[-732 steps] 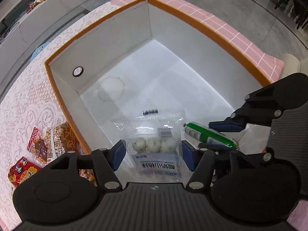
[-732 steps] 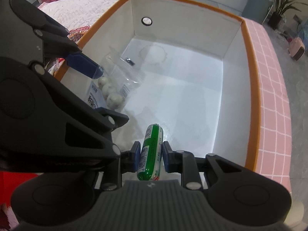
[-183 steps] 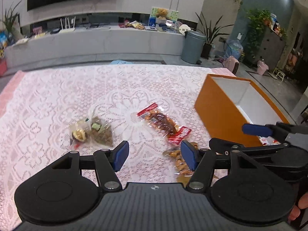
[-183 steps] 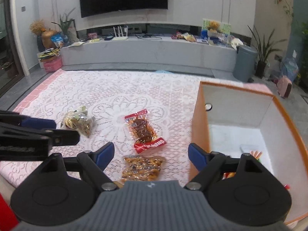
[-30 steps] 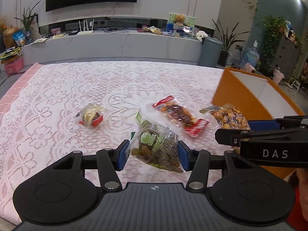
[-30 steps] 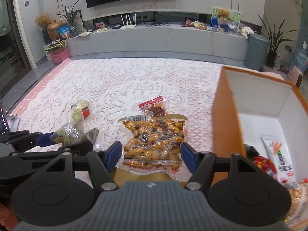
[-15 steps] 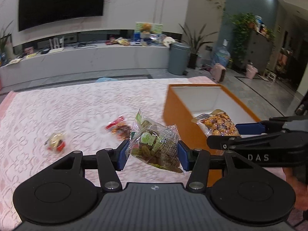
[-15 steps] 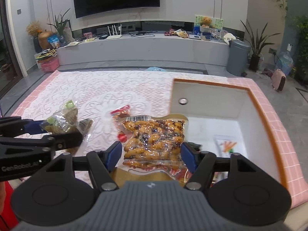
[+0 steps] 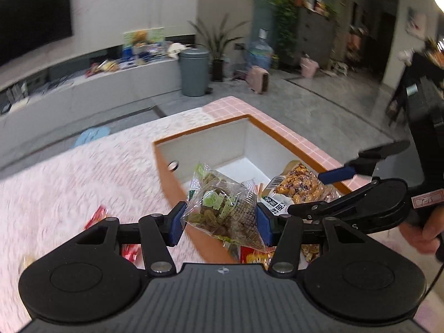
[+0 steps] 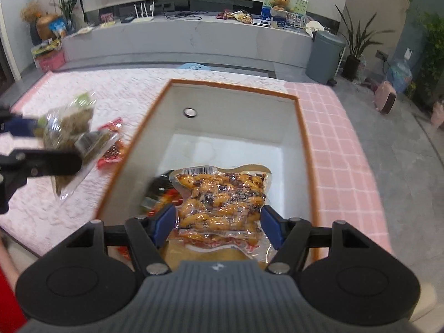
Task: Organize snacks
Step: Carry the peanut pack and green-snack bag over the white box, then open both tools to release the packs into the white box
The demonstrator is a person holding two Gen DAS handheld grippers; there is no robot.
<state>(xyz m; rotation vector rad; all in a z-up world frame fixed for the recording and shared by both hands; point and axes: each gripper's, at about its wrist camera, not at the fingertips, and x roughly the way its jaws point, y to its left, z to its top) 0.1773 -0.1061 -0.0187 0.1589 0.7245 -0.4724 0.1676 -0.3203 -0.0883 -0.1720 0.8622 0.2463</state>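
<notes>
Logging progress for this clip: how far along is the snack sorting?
Done: several packs already lie in the orange box. In hand: the left tool grips a clear bag near the box's edge, and the right tool holds a vacuum pack over the box; neither is released. Left: a red pack remains on the tablecloth, perhaps more at the blurred left-view edge.

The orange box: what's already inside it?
In the orange box, blurred dark and red wrappers lie on the white floor. The held orange snack pack hides whatever lies beneath it.
</notes>
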